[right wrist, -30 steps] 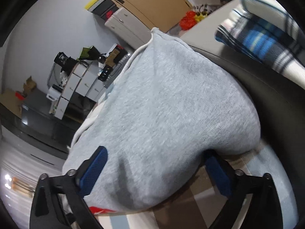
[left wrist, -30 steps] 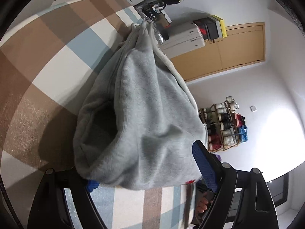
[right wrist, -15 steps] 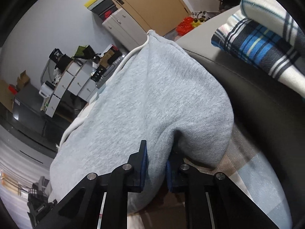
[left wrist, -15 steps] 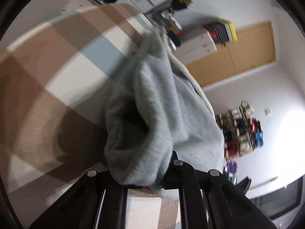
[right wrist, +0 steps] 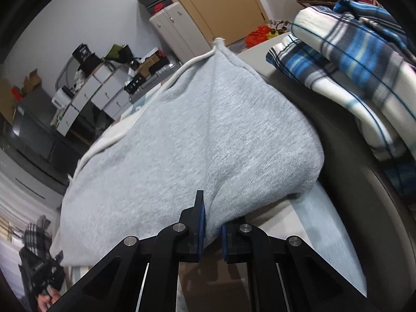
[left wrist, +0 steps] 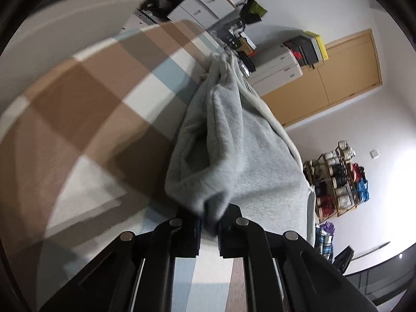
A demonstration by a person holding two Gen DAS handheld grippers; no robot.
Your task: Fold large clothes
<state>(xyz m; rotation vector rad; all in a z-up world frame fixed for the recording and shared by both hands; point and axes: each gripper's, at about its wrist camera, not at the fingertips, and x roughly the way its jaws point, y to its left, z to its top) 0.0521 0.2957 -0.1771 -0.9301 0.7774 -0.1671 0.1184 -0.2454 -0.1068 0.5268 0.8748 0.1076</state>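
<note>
Over the checked cloth [left wrist: 85, 98], grey sweatshirt [left wrist: 241, 156] stretches lengthwise away from both cameras, far end bunched. Left gripper [left wrist: 209, 230] and right gripper [right wrist: 212, 230] each have jaws pinching its near edge. Only right view shows plaid blankets [right wrist: 364, 59] beside it.

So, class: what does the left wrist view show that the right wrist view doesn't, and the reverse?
Only the left wrist view shows the left gripper and the shoe rack. Only the right wrist view shows the right gripper and the stack of plaid blankets. Both show the grey sweatshirt pinched in closed jaws, the checked cloth beneath, and the wooden door.
</note>
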